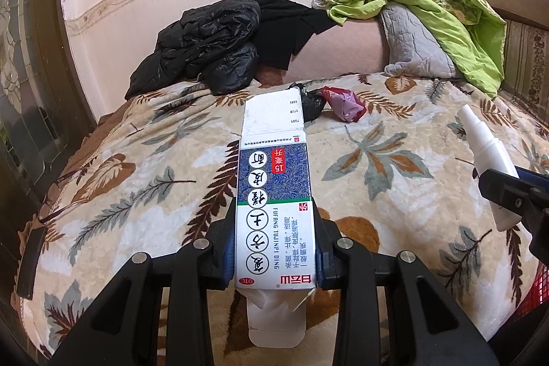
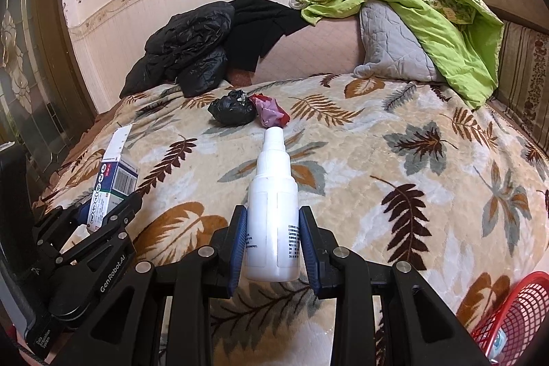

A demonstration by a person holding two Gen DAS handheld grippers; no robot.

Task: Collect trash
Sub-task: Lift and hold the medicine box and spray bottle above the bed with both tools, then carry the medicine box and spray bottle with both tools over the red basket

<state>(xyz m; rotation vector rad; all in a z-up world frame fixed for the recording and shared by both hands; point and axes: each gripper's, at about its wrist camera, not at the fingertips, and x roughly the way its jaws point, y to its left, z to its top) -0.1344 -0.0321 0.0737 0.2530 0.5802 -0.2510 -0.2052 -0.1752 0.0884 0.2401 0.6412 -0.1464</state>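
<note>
Above the near edge of the bed [image 2: 394, 160], both grippers hang loaded over the leaf-patterned blanket; the left gripper [image 1: 276, 249] is clamped on an opened medicine carton [image 1: 274, 194], its blue pads pressing the carton's two long sides, the torn flap hanging below the jaws; the right gripper [image 2: 272, 242] is clamped on a white spray bottle [image 2: 272, 211], nozzle pointing away toward the far edge of the bed.

By my reading the task is under way but not half done: two pieces are picked up yet neither is binned; the red mesh basket [image 2: 514, 311] sits at the near right corner, low beside the bed, and seems the likely place for them; something already lies in it, too little shown to name. Still left on the blanket, toward the far edge near the middle, are a crumpled black bag [image 2: 233, 110] and a red-and-pink wrapper [image 2: 271, 112], touching one another.

Both grippers point forward and somewhat downward, side by side, the left one showing at the left rim of the right wrist view; the carton is held lengthwise along the fingers, the bottle likewise.
</note>
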